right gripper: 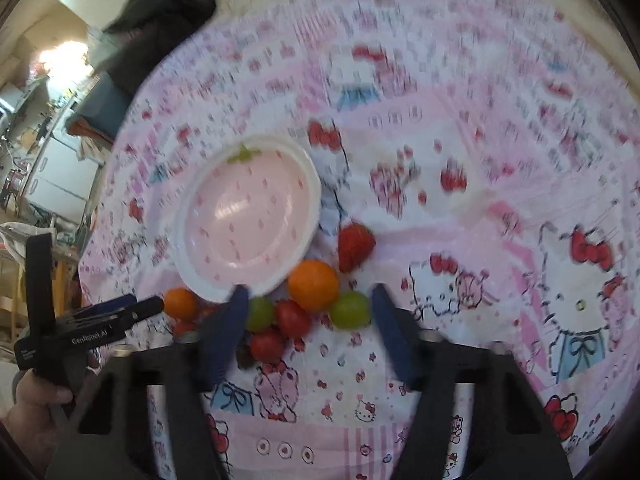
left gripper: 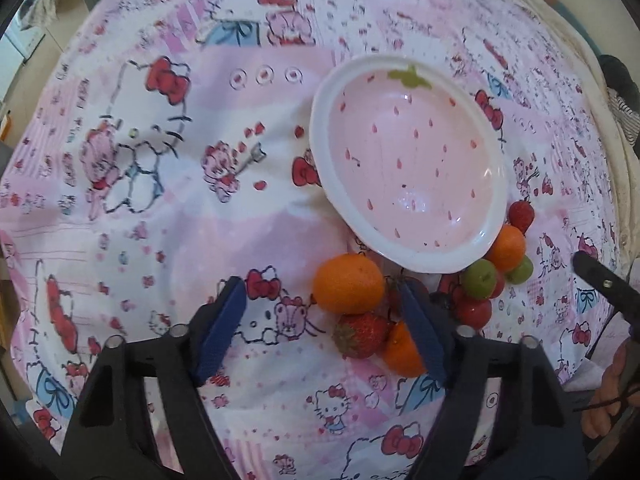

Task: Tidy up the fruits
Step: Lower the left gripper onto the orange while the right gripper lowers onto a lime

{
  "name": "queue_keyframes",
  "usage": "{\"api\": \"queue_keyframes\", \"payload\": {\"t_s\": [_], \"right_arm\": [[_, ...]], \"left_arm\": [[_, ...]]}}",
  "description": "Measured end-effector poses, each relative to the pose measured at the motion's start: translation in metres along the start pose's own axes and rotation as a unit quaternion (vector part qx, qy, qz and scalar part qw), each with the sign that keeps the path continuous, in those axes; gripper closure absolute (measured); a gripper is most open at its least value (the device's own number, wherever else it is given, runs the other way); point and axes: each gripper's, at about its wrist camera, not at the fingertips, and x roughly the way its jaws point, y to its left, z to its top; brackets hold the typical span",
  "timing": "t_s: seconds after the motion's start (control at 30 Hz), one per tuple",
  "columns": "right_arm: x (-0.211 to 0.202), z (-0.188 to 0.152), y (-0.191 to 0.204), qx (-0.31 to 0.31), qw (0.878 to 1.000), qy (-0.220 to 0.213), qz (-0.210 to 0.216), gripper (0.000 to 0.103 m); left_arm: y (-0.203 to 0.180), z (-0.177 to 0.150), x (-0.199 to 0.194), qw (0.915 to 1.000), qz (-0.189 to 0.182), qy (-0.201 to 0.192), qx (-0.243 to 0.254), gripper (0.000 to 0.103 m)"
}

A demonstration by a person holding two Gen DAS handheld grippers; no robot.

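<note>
Table covered by a pink cartoon-print cloth. Strawberry-patterned plate sits on it, nothing inside.

Fruit lies in a loose cluster along the plate's near rim, on the cloth:
- large orange, touching a strawberry just below it
- second orange beside that strawberry, partly behind a blue pad
- third orange against the rim, another strawberry above it
- two green grapes, cherry tomatoes next to them

Left hand-held gripper: jaws apart, nothing pinched; the large orange and the strawberry lie between the pads, untouched.

Right hand-held gripper: jaws apart above the grapes and tomatoes, no contact visible. View blurred.
</note>
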Motion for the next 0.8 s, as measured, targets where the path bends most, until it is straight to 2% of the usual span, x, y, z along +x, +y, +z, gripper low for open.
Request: {"api": "queue_keyframes", "payload": {"t_s": [0.07, 0.13, 0.27, 0.37, 0.43, 0.5, 0.57, 0.67, 0.8], "right_arm": [[0.011, 0.002, -0.007, -0.001, 1.000, 0.026, -0.006, 0.058], [0.025, 0.001, -0.013, -0.007, 0.998, 0.060, -0.019, 0.058], [0.046, -0.004, -0.016, -0.034, 0.993, 0.101, -0.051, 0.059], [0.056, -0.004, -0.011, -0.059, 0.990, 0.111, -0.061, 0.062], [0.064, -0.004, -0.003, -0.087, 0.987, 0.115, -0.075, 0.062], [0.068, -0.003, 0.000, -0.094, 0.986, 0.119, -0.075, 0.062], [0.073, -0.003, 0.002, -0.098, 0.985, 0.123, -0.076, 0.062], [0.079, -0.003, 0.007, -0.111, 0.982, 0.127, -0.081, 0.062], [0.084, -0.004, 0.013, -0.133, 0.978, 0.130, -0.090, 0.062]], "left_arm": [[-0.002, 0.002, 0.005, 1.0000, -0.004, 0.008, -0.001, 0.038], [-0.003, 0.003, 0.009, 0.9999, -0.005, 0.016, -0.001, 0.039], [-0.007, 0.005, 0.019, 0.9995, -0.006, 0.031, 0.001, 0.039], [-0.011, 0.007, 0.025, 0.9994, 0.000, 0.035, 0.004, 0.040], [-0.009, 0.007, 0.027, 0.9993, 0.001, 0.037, 0.004, 0.045], [-0.012, 0.009, 0.030, 0.9992, -0.008, 0.039, 0.003, 0.056], [-0.018, 0.008, 0.030, 0.9992, -0.013, 0.038, 0.010, 0.063], [-0.023, 0.008, 0.030, 0.9993, -0.006, 0.034, 0.017, 0.064], [-0.021, 0.009, 0.031, 0.9992, -0.017, 0.036, 0.002, 0.065]]}}
